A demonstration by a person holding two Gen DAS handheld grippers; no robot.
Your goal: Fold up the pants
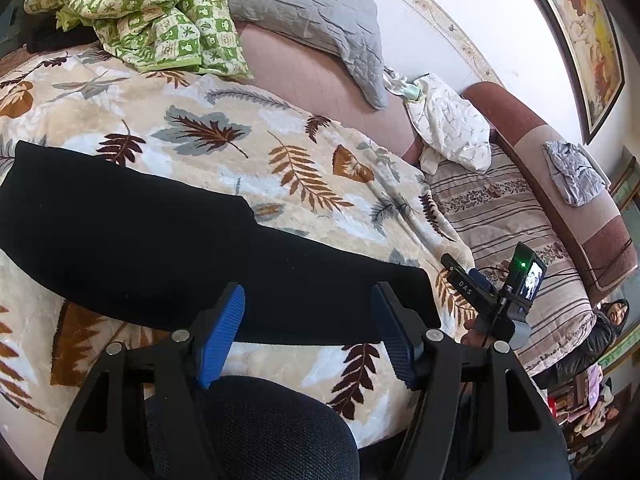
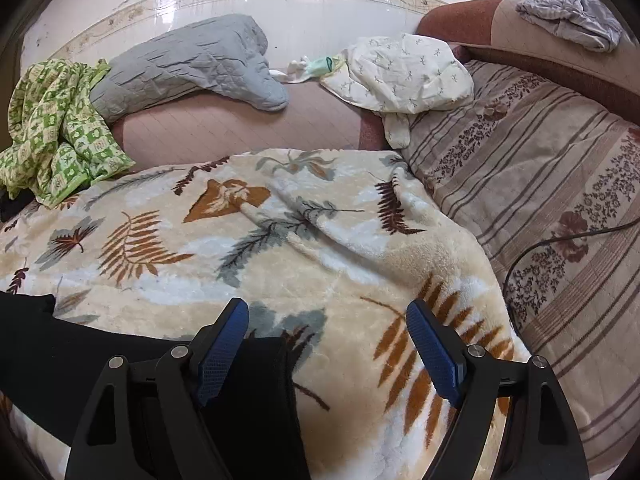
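Both grippers, left [image 1: 308, 330] and right [image 2: 328, 344], are hovering wide open, holding nothing, with black pants [image 1: 160, 240] lying just ahead on the blanket [image 1: 280, 168].

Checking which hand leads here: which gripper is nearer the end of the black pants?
Right. The right gripper hangs open at the black pants end, its left finger over the end edge. The left gripper hovers open over the near edge, further along the leg.
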